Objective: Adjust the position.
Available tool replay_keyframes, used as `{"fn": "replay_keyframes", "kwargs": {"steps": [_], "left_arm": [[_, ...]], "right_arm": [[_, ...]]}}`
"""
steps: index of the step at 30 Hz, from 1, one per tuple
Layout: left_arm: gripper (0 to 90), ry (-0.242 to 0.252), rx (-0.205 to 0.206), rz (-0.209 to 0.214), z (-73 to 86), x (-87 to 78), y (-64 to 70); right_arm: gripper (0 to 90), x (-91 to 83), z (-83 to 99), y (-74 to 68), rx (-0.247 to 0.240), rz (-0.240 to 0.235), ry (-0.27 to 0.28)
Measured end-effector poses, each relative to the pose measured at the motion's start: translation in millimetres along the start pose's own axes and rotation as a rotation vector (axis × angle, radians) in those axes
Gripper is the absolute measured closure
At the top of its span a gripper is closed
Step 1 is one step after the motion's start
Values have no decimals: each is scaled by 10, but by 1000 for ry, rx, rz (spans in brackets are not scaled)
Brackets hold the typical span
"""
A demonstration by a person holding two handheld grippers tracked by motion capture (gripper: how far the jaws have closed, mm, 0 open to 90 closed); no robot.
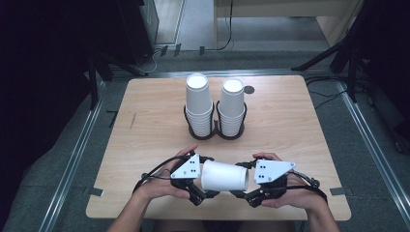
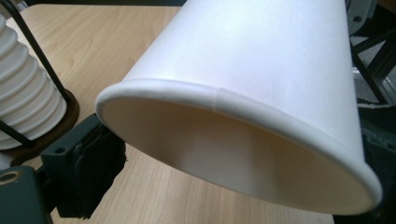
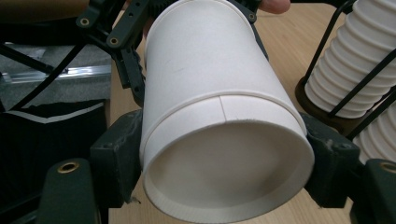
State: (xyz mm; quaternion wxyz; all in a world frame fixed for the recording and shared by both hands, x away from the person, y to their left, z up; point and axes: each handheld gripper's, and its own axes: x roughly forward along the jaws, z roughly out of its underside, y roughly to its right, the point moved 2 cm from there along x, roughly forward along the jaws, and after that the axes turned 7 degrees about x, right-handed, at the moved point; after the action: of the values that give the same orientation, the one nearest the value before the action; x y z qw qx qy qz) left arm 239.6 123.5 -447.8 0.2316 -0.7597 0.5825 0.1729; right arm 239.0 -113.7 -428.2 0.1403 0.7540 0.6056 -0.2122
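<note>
Cup place: the cup hangs on its side over the near edge of the worktop, between both tools, well clear of the two stacks in the holder.
Axis: long axis runs left to right; mouth faces the person's left, recessed base faces right.
Right hand-held gripper: jaws clamped on the base end, one on each side.
Left hand-held gripper: jaws flank the rim; I cannot tell whether they press.
Step, as judged: a hand-over or re-grip.
Doing it well: squeeze lightly, since thin paper walls dent; keep one grip firm before loosening the other.
</note>
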Motion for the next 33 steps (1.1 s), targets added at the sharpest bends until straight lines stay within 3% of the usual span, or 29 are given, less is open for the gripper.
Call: {"fn": "replay_keyframes", "kwargs": {"steps": [8,13,17,22,27,29,33], "left_arm": [[25,1,-19,-29,-12,-28,-29],[25,25,-57,-61,8,-101,-92],[25,76,-121,-94,43,-184,-161],[26,108,-147,-128,80,-252,-203],[25,167,-190,-173,122,-360,-239],[25,185,-205,-189,133,-397,-248],[25,229,-232,-208,131,-450,-254]], "right_arm": [[249,-18,2,13,-3,25,27],[249,-92,-6,43,6,53,65],[248,-158,-31,77,27,80,114],[247,-152,-46,99,48,113,151],[246,-125,-67,120,62,178,211],[246,-125,-84,135,77,211,263],[247,-114,-86,154,100,246,316]]}}
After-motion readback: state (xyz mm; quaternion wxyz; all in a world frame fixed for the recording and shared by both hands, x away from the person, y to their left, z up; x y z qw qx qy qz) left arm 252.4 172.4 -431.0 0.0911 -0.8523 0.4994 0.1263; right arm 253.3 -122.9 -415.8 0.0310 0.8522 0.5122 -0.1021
